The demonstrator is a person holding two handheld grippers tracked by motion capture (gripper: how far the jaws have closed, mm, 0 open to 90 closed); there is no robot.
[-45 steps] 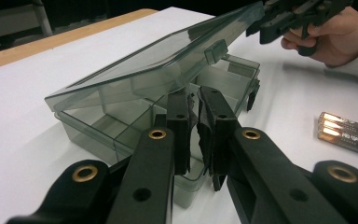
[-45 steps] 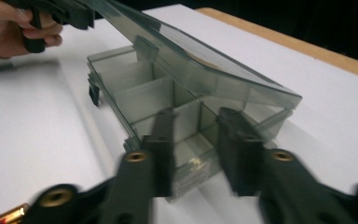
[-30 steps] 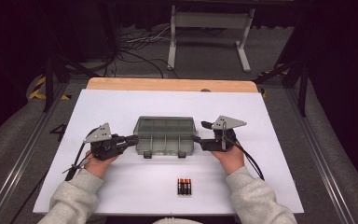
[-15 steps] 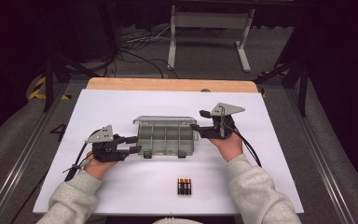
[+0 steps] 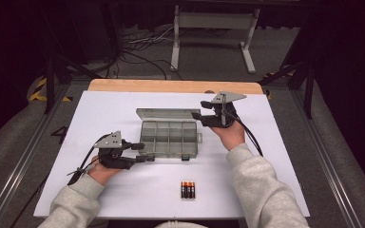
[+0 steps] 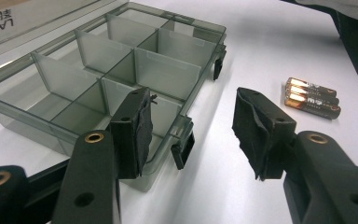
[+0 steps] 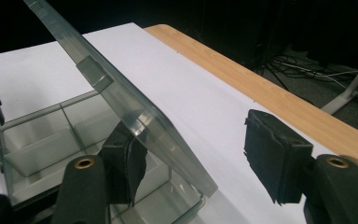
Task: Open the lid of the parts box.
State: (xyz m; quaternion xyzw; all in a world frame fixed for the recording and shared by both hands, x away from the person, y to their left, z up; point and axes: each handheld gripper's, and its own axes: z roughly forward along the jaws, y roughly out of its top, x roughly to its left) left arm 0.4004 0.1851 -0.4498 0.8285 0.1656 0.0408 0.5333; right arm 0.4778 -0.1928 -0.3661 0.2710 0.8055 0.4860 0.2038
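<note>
A smoky clear organizer box (image 5: 170, 138) with several compartments lies mid-table, its lid (image 5: 167, 114) tilted up at the back. My left gripper (image 5: 145, 153) is at the box's front left corner. Its jaws have just been opening and stand open (image 6: 193, 128). The corner and a black latch (image 6: 182, 148) lie between the pads, untouched. My right gripper (image 5: 198, 110) is at the lid's right end. Its jaws have been closing but are open (image 7: 196, 158). The lid edge (image 7: 135, 116) rests over one pad (image 7: 128, 163), while the other pad stays apart. Three AAA batteries (image 5: 187, 189) lie near the front edge.
A white sheet (image 5: 275, 156) covers the table, with a wooden strip (image 5: 171, 85) along the far edge. A metal stand (image 5: 209, 23) and cables sit on the floor behind. The person's grey sleeves come in from the bottom.
The box lid went from shut to raised. My right gripper rose and moved back with the lid's end. My left gripper's jaws opened at the front corner.
</note>
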